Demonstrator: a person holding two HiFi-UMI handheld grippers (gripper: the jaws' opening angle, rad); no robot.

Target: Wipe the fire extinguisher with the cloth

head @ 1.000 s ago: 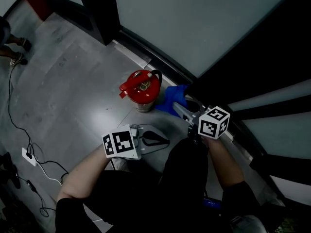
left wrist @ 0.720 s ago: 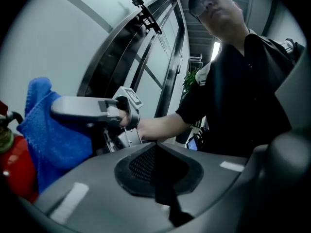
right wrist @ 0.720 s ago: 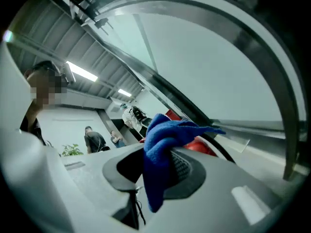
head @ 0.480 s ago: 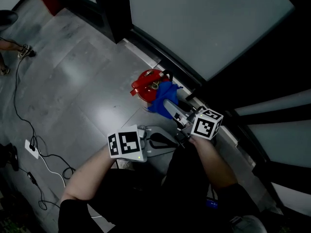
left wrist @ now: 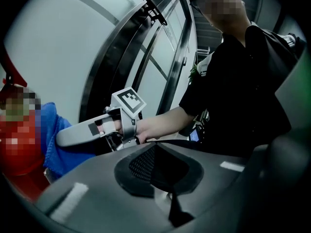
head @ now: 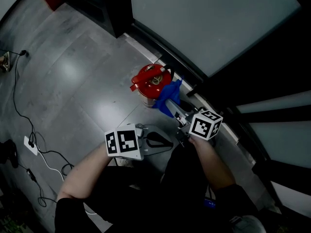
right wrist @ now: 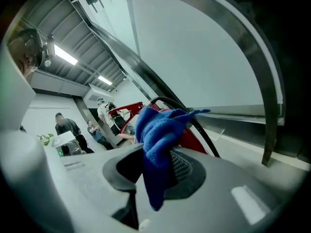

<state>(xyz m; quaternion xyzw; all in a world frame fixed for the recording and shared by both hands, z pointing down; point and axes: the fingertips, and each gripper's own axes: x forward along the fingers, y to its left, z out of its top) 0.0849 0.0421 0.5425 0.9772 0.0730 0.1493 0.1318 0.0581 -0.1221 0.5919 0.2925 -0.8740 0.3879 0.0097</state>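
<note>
A red fire extinguisher (head: 150, 80) stands on the grey floor beside the glass wall. My right gripper (head: 168, 104) is shut on a blue cloth (head: 168, 95) and presses it against the extinguisher's right side. In the right gripper view the cloth (right wrist: 158, 132) hangs from the closed jaws of the right gripper (right wrist: 154, 181), with the red body (right wrist: 193, 139) and black hose (right wrist: 181, 107) just behind. My left gripper (head: 162, 141) hovers nearer me, shut and empty. The left gripper view looks over its closed jaws (left wrist: 170, 208) at the cloth (left wrist: 54, 147) and the extinguisher (left wrist: 18, 154).
A dark window frame and low sill (head: 194, 93) run right behind the extinguisher. Black cables (head: 18, 108) and a white power socket (head: 30, 146) lie on the floor at the left. Several people (right wrist: 65, 125) stand far off in the right gripper view.
My right gripper has carried the cloth from beside the extinguisher up over its top, then down along its right side. The left gripper has stayed about where it was.
</note>
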